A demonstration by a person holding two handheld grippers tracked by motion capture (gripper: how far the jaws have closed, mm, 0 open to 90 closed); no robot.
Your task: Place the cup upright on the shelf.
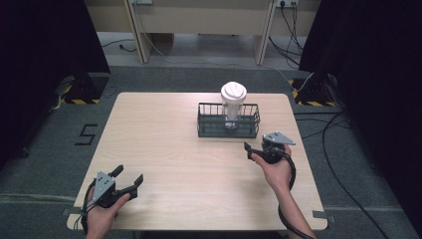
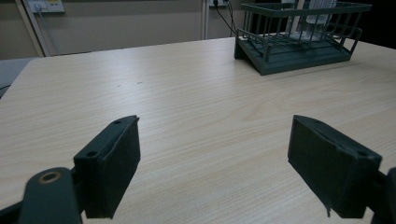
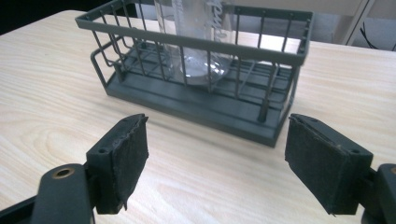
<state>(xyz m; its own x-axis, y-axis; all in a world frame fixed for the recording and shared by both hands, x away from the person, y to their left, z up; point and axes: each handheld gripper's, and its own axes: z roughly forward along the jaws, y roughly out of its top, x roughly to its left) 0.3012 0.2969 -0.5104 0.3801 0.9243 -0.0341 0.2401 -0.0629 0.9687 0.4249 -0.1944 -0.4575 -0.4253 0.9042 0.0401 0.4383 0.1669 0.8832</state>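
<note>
A: What was seen on the light wooden table [image 1: 164,149]?

B: A dark grey wire basket [image 1: 228,122] was set toward the far right, with a clear bottle capped by a white lid [image 1: 233,102] standing upright inside.

A: And the grippers?

B: The left gripper [image 1: 128,178] was held spread near the front-left corner; the right gripper [image 1: 256,148] was held near the basket.

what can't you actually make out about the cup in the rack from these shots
- Cup top and lid: cut off by the upper edge in the right gripper view.
- Printing on it: blurred, crossed by the wire rack bars.
- Any contents: too small in the high view; the white lid covers the opening.
</note>
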